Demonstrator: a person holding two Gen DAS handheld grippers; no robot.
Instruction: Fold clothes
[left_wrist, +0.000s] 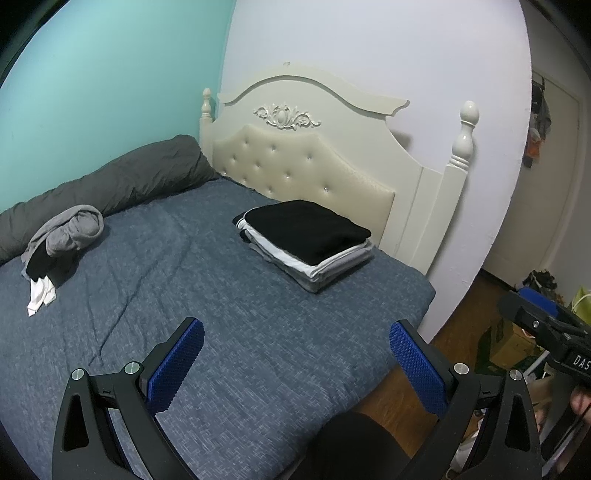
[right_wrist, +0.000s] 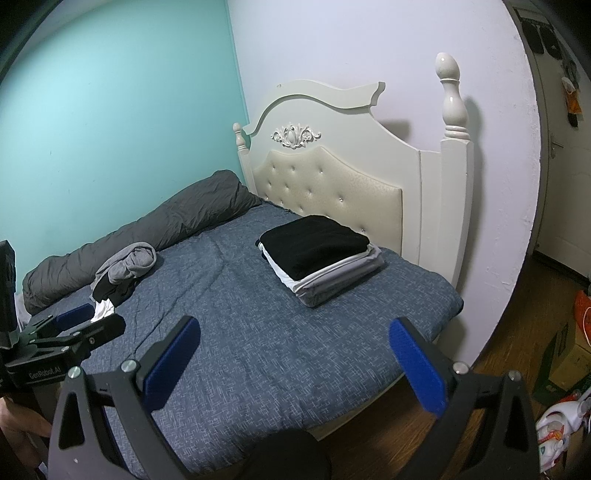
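Blue-quilted bed (left_wrist: 258, 332) against a cream headboard (left_wrist: 314, 158) — left gripper (left_wrist: 295, 354) and right gripper (right_wrist: 295, 350) both spread, empty.

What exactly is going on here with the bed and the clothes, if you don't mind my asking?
A person is folding laundry on the bed with a handheld gripper in each hand. At this moment the left gripper and the right gripper are both open and empty, held above the near part of the blue bedspread. A neat stack of folded clothes, black on top, sits near the headboard. A small unfolded pile of grey, black and white garments waits beside the rolled grey duvet.
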